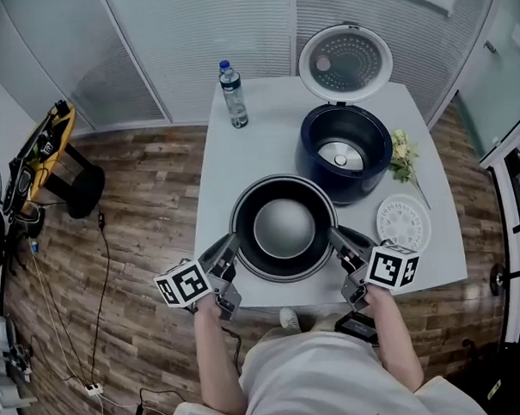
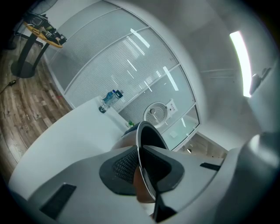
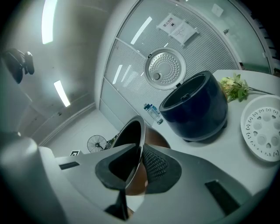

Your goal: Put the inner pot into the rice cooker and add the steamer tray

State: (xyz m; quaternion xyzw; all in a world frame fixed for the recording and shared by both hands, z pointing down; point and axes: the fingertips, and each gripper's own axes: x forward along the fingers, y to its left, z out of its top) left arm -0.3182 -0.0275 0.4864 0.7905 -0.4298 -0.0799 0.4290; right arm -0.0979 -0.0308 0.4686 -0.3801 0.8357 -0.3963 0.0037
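Observation:
The dark inner pot (image 1: 283, 228) hangs above the white table's near half, held by its rim on both sides. My left gripper (image 1: 230, 253) is shut on the pot's left rim (image 2: 141, 168). My right gripper (image 1: 341, 244) is shut on the right rim (image 3: 134, 164). Behind the pot, the navy rice cooker (image 1: 345, 152) stands open with its round lid (image 1: 346, 63) raised and its heating plate showing; it also shows in the right gripper view (image 3: 195, 108). To the right lies the white perforated steamer tray (image 1: 403, 224), flat on the table (image 3: 263, 128).
A water bottle (image 1: 233, 95) stands at the table's far left. A sprig of flowers (image 1: 402, 154) lies right of the cooker. The table's front edge (image 1: 324, 303) is close to the person's body. A stand with yellow gear (image 1: 47, 156) is on the wooden floor at left.

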